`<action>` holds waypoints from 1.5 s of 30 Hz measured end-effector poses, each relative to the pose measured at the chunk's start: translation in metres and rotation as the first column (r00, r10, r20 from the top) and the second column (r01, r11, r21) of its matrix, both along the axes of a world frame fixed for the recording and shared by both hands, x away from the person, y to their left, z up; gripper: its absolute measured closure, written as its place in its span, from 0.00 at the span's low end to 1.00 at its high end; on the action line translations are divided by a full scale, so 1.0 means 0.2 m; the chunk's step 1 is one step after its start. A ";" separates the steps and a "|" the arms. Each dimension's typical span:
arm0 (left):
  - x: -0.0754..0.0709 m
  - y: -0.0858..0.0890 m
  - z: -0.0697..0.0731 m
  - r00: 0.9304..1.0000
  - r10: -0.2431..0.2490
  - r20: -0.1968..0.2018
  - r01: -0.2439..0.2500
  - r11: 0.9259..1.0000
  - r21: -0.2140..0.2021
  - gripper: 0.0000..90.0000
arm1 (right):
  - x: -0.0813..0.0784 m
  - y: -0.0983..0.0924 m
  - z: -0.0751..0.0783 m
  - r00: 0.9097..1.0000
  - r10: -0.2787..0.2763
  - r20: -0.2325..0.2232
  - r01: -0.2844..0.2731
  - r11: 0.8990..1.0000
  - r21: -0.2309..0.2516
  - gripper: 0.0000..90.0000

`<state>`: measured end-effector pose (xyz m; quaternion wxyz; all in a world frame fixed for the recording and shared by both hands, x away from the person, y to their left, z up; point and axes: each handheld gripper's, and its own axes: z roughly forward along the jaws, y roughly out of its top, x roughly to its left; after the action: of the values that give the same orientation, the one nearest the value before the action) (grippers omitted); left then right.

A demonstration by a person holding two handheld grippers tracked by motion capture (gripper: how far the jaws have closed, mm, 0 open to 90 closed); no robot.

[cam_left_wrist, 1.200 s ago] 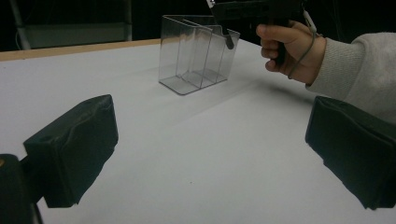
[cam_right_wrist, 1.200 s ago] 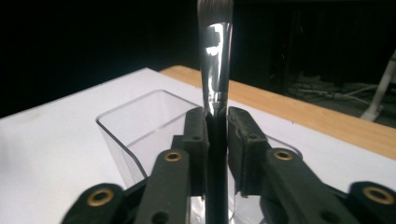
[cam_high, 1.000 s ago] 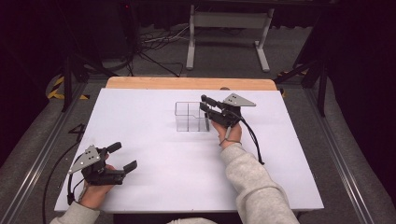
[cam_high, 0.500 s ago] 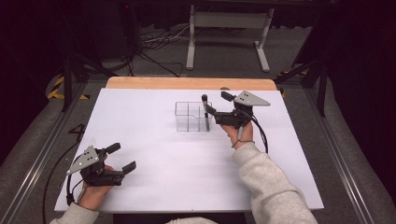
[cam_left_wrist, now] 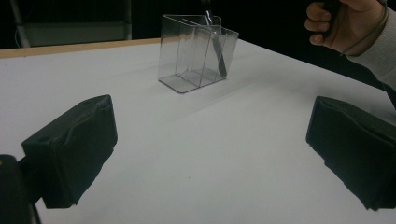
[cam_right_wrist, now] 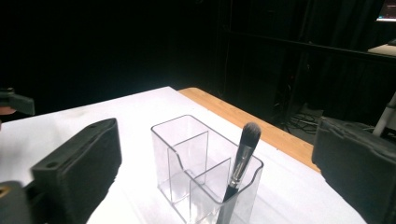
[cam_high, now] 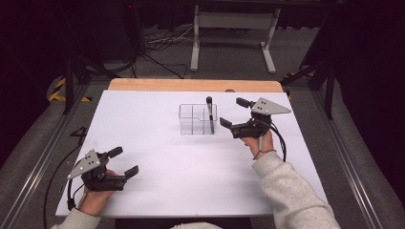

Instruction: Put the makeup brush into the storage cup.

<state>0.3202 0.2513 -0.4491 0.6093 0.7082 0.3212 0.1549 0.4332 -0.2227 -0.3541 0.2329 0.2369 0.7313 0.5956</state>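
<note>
A clear plastic organizer with several compartments stands on the white table, far of centre. A black makeup brush stands in its right-hand compartment, bristles up, leaning on the rim. My right gripper hovers just right of the organizer. Its jaws have just been opening and stand wide with nothing between them. In the right gripper view the organizer and brush lie ahead between the jaws. My left gripper rests open at the near left, facing the organizer and brush.
The white sheet covers the table; a wooden strip shows along the far edge. A metal stand and cables lie on the floor beyond. The person's other hand shows in the left gripper view.
The right gripper has opened and drawn back to the right and up from the organizer, leaving the brush standing in it. The left gripper has stayed put.
</note>
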 end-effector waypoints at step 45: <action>0.00 0.03 0.03 0.999 -0.055 -0.002 0.055 0.998 -0.005 0.03 | -0.26 -0.23 -0.15 0.996 0.050 -0.070 -0.058 0.993 -0.107 0.00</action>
<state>0.3212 0.2573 -0.4436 0.6147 0.7154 0.3029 0.1365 0.3808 -0.2682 -0.3848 0.2045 0.2239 0.7765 0.5524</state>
